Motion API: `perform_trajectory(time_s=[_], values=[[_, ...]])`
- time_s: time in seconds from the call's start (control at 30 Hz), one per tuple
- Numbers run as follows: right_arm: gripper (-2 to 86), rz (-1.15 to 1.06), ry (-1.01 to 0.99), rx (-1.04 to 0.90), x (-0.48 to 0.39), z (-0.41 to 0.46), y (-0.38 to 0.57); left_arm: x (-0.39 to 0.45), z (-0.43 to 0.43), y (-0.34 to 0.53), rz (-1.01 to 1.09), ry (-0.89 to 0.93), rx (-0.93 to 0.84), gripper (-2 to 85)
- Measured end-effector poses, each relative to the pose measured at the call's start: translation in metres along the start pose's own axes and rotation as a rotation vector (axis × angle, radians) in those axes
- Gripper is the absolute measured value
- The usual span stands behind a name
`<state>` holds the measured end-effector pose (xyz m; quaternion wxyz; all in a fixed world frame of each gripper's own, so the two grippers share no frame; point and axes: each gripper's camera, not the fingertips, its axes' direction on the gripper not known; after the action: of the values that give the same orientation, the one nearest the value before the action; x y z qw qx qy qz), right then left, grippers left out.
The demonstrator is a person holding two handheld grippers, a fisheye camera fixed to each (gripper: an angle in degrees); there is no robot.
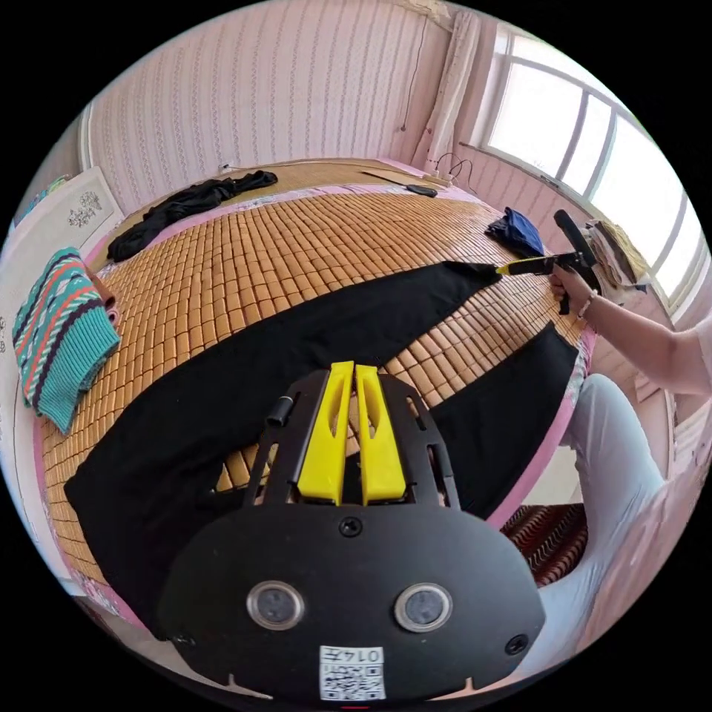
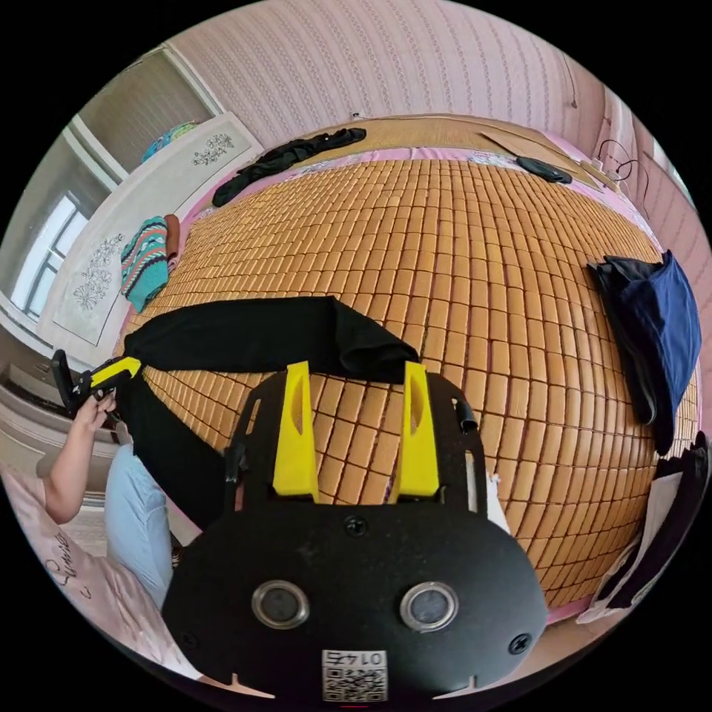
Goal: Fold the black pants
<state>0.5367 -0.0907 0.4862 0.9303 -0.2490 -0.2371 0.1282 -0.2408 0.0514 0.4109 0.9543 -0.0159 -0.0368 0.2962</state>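
Black cloth pants [image 1: 245, 378] lie spread w/ legs apart on the bamboo-tile bed mat [image 1: 297, 252]. Left gripper [image 1: 354, 367] clenched near crotch; right gripper [image 2: 356, 371] released, leg hem just ahead.

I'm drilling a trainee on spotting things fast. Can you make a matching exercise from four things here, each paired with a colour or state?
Things:
1. black pants
2. knit sweater
3. blue garment
4. right tongs

Colour or state:
A. teal with stripes
B. jaws apart
C. spread on the mat, legs splayed
D. bunched in a heap

Pairs: 1-C, 2-A, 3-D, 4-B
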Motion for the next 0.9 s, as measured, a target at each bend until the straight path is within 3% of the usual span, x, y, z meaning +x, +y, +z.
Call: perform_trajectory(time_s=[0.07, 0.1, 0.17, 0.37, 0.47, 0.57, 0.83, 0.9], values=[[10.1, 0.002, 0.113, -0.081, -0.002, 0.01, -0.015, 0.001, 0.016, -0.008, -0.005, -0.019, 0.007, -1.0], [4.4, -0.001, 0.128, -0.042, -0.002, 0.003, -0.02, 0.004, 0.024, -0.012, 0.024, -0.026, 0.015, -1.0], [1.1, 0.042, 0.091, 0.032, 0.007, -0.012, -0.026, 0.007, 0.033, -0.019, 0.061, -0.039, 0.004, -1.0], [3.7, 0.181, 0.077, 0.067, 0.038, -0.023, -0.049, 0.002, 0.056, -0.021, 0.058, -0.015, -0.058, -1.0], [4.0, 0.081, 0.028, 0.044, 0.016, -0.015, -0.044, 0.002, 0.054, -0.011, 0.069, 0.032, -0.027, -1.0], [0.6, -0.002, 0.1, -0.092, -0.002, 0.014, -0.035, 0.005, 0.071, -0.001, 0.094, 0.009, -0.115, -1.0], [-0.7, 0.057, 0.1, -0.103, 0.022, 0.014, -0.033, -0.013, 0.067, 0.024, -0.006, 0.058, -0.058, -0.9], [-0.7, 0.084, 0.067, -0.099, 0.029, 0.011, -0.033, -0.032, 0.045, 0.042, -0.1, 0.092, 0.026, -0.8]])
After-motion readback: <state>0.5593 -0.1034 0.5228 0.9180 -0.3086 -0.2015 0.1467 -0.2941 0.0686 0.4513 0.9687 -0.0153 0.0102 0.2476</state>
